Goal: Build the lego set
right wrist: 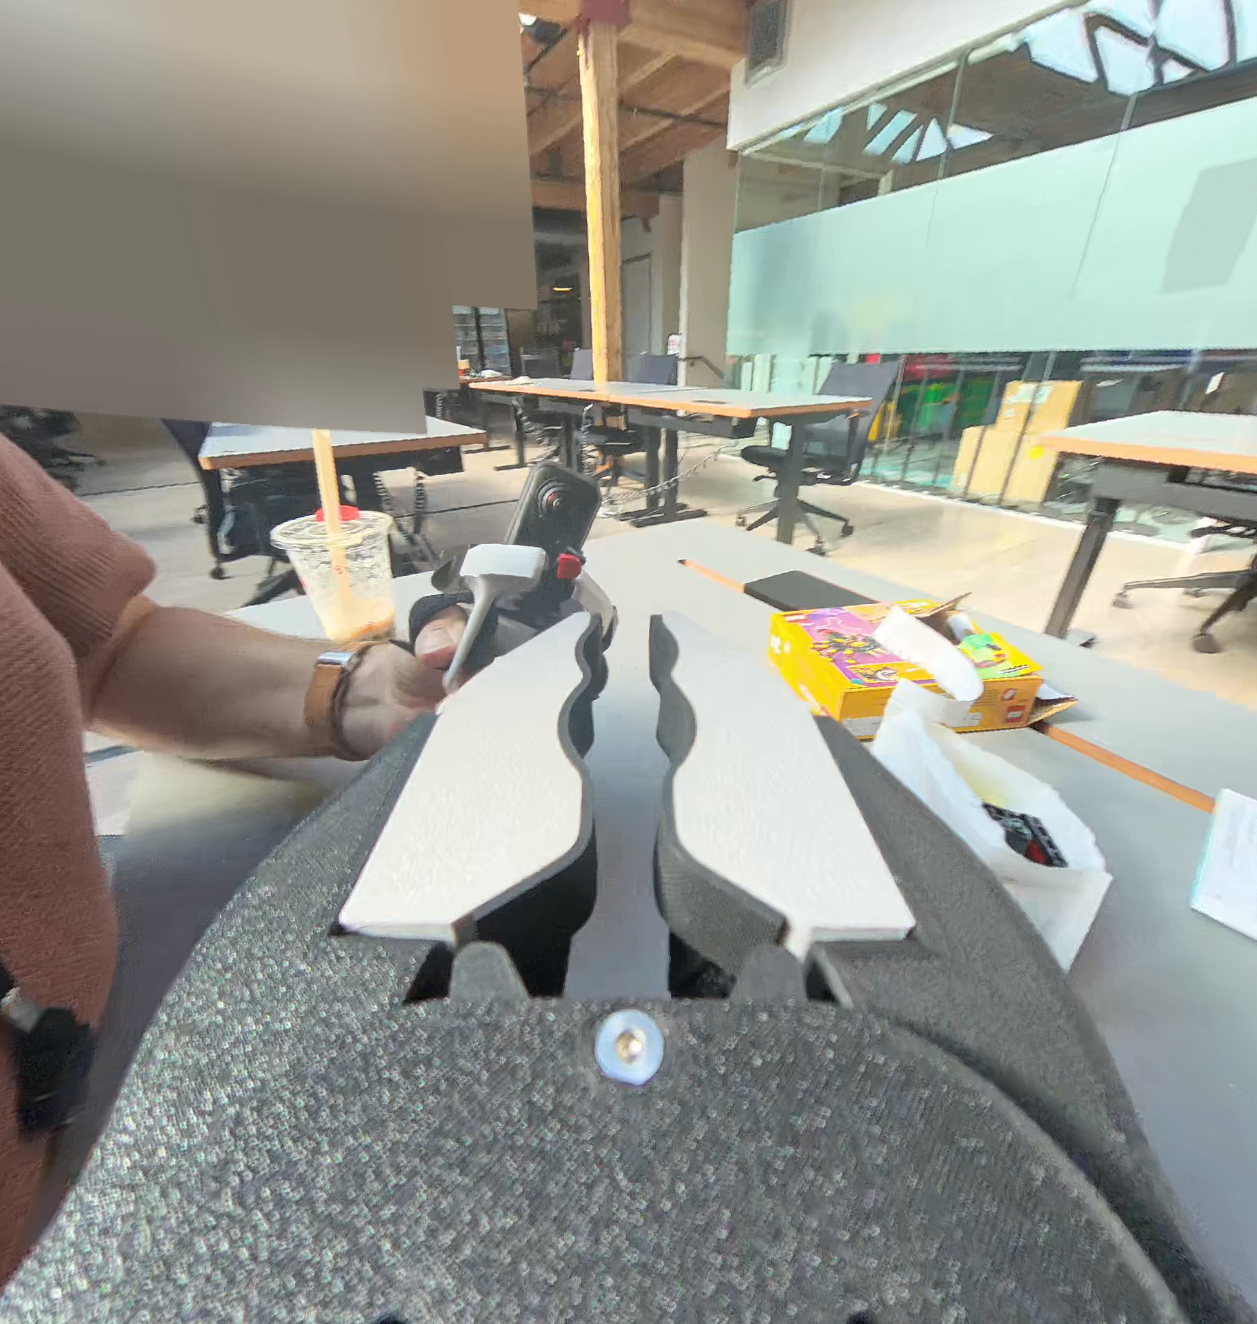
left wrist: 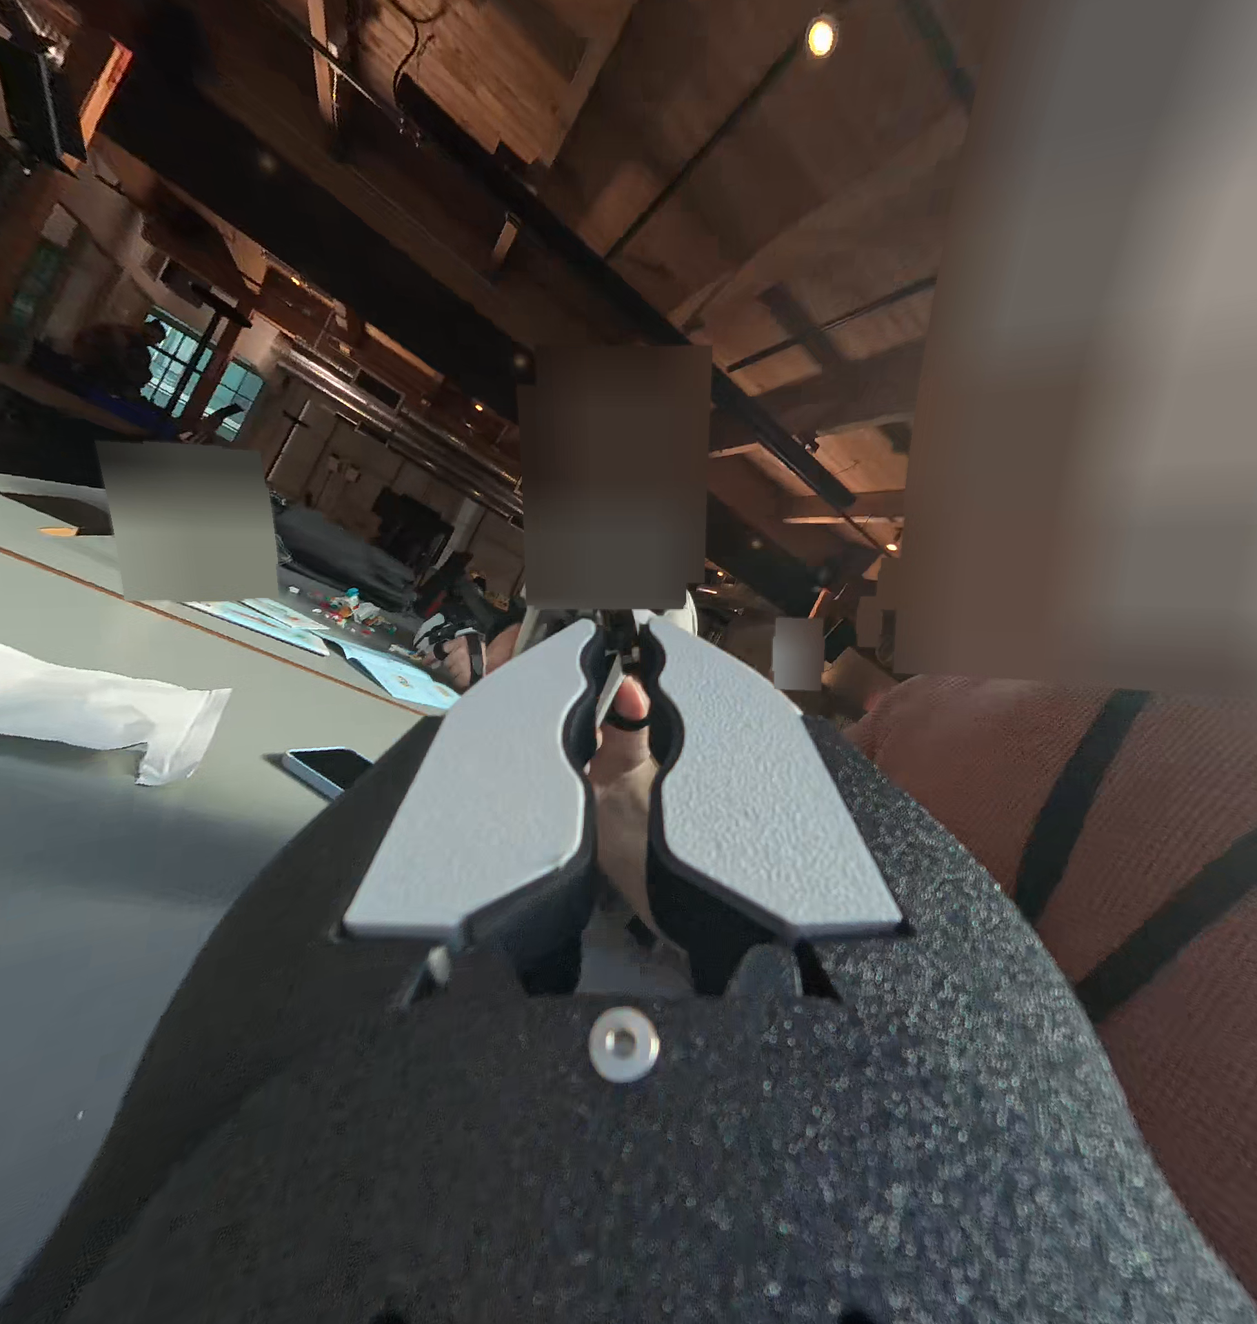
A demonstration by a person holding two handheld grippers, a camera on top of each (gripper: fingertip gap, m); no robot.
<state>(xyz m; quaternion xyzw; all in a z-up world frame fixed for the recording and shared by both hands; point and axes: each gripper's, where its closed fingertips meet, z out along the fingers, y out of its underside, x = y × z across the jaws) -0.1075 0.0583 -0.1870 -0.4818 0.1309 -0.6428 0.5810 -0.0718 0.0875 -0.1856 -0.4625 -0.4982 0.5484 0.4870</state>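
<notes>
Lego box (right wrist: 897,666) opened, black bricks (right wrist: 1025,838) bagged on table, nothing assembled; left gripper (left wrist: 619,630) and right gripper (right wrist: 624,623) both parted, empty.

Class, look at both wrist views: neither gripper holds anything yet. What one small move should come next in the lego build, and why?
Probably swing the right gripper right and down toward the white bag beside the yellow lego box. Dark and red pieces show in the bag's open mouth, both grippers are empty with a narrow gap between the fingers, and the left gripper points up, away from the table.
</notes>
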